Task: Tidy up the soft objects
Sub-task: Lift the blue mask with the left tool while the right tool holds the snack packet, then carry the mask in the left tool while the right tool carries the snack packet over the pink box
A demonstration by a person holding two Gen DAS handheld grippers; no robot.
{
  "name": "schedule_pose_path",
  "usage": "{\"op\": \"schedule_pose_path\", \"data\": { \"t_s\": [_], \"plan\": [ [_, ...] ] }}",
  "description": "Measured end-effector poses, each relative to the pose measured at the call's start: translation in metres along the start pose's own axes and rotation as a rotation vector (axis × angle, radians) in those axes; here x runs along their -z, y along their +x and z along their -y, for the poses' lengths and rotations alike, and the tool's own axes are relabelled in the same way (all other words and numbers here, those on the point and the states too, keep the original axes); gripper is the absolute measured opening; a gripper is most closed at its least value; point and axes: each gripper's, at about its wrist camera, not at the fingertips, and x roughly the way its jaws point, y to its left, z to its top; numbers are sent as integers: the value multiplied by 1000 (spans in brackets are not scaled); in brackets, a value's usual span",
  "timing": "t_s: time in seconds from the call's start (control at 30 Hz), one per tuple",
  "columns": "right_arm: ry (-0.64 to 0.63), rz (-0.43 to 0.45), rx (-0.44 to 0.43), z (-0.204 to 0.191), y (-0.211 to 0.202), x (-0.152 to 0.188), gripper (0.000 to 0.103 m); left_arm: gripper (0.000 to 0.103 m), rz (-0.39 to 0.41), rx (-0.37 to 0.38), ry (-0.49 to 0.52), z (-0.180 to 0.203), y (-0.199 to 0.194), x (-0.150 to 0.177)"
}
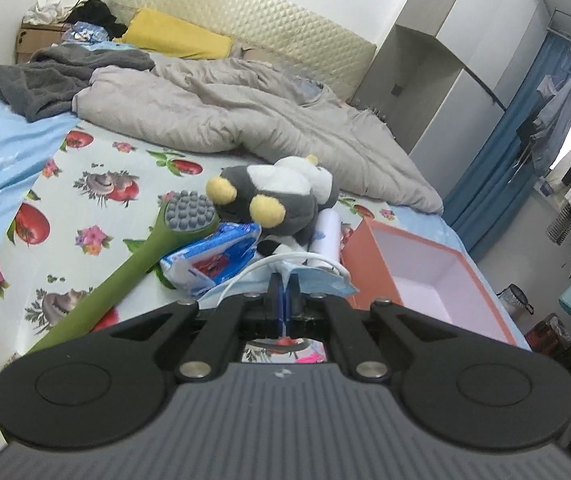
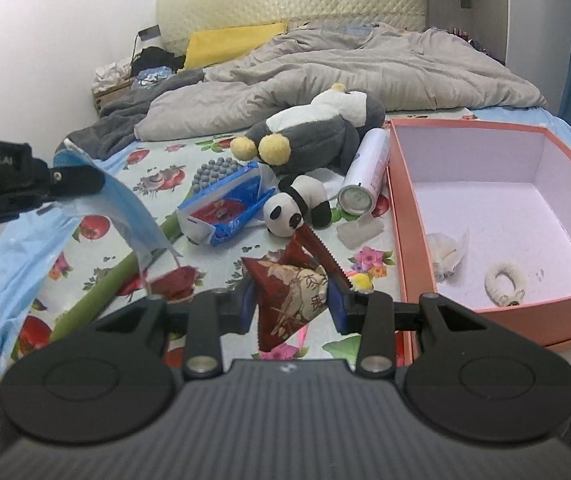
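With your right gripper (image 2: 291, 302) clamped on the red printed fabric pouch (image 2: 291, 294) and your left gripper (image 1: 284, 294) pinching the light-blue face mask (image 1: 317, 280), both lifted over the bed, carry them next into the open pink cardboard box (image 2: 497, 312).

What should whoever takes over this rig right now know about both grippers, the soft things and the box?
Left gripper: shut on the blue face mask, held up over the bed.
Right gripper: shut on the red patterned sachet, lifted, just left of the orange box.
Done: a white fluffy ring and a crumpled white piece lie in the box.
Left: drop in sachet and mask; then likely the small panda and grey plush, both on the sheet. Spray can, green brush and tissue pack are also there.
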Motion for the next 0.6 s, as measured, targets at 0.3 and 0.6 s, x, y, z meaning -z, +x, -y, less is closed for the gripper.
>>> {"op": "schedule_pose_path", "data": {
  "t_s": [0.3, 0.6],
  "plan": [
    [32, 37, -10, 9, -11, -15, 40, 1, 31, 37, 27, 19, -6, -18],
    [67, 77, 0, 24, -17, -35, 40, 1, 77, 81, 57, 41, -5, -45]
  ]
}}
